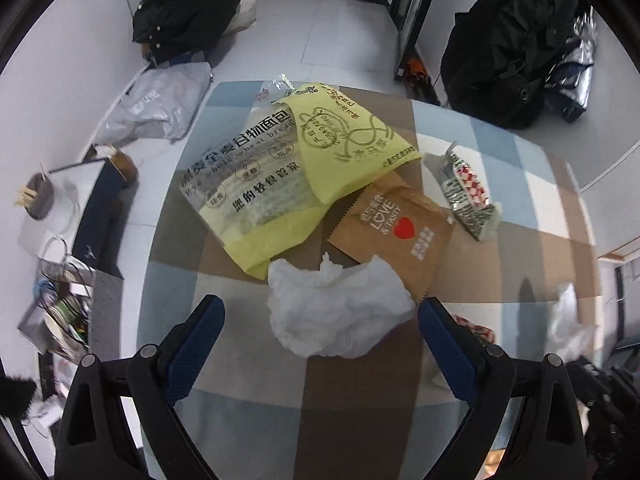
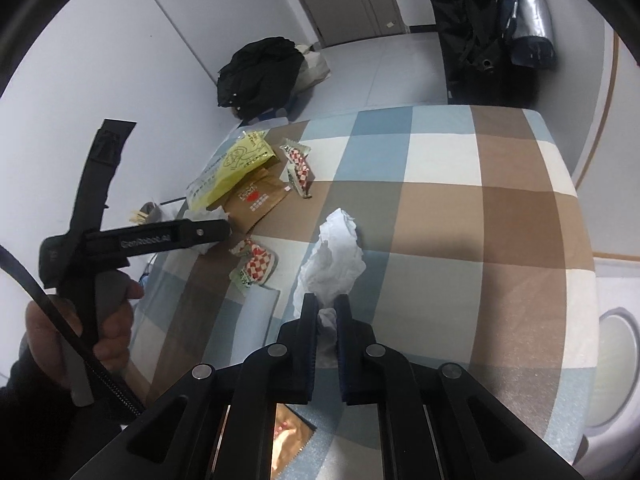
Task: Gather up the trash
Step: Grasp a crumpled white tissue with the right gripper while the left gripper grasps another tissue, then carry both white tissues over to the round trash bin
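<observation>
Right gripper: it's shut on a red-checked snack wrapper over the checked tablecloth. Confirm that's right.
Not quite. The right gripper is shut, and it is over the checked tablecloth, but what it pinches is a crumpled white tissue, not a wrapper. The right wrist view shows this; the red-checked snack wrapper lies loose beside it.

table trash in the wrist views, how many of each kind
crumpled white tissues: 2
red-checked wrappers: 2
yellow bread bag: 1
brown paper packet: 1
total: 6
</observation>
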Demonstrator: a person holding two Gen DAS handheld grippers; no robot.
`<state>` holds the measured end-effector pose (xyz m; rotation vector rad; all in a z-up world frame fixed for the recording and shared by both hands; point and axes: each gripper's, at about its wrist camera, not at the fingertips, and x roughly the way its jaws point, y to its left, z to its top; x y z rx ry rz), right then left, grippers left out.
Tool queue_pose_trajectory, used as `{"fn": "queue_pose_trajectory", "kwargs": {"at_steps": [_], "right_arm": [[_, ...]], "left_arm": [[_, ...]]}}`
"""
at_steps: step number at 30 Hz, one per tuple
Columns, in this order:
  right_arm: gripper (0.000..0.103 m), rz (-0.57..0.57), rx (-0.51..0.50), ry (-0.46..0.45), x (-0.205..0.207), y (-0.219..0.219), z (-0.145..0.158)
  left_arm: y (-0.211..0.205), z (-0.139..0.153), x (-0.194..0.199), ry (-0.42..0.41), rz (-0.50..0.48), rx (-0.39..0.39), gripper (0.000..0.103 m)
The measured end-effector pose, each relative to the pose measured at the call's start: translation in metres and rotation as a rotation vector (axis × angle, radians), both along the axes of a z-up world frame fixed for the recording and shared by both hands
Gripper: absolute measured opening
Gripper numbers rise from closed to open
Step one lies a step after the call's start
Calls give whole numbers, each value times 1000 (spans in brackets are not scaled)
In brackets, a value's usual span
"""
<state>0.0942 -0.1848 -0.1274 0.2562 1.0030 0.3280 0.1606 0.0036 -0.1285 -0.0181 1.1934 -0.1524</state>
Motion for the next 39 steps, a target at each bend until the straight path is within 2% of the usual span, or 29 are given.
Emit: {"fn": "queue_pose_trajectory", "kwargs": {"at_steps": [6,9,15,19,20,22,31,39], "right_arm": [[8,-3,9,-5,2,-2,0],[8,-4,11,-8,1,-3,1],[8,-9,5,-23,-1,-4,4],[8,-5,-14,-39,-4,-2,7],[8,-6,-17,-40,-5,-2,8],[8,-9,-23,-49,-6,-2,10],[8,-20,-57,-86,-15,2,17],[8,-36,-83,-124,-28,2,27]], "left_arm": [[4,-1,0,-29,2,-16,93],[4,2,-2,-37,-2,-31,81],[-8,2,-5,-34,-60,31,47],[-4,4,-7,-17,-70,-20,29],[-4,5,-8,-14,-77,-23,27],[-7,8,-12,-18,-99,-17,17],[-13,30,-33,-97,-171,-42,13],[-3,47,-43,-142,-170,-99,13]]}}
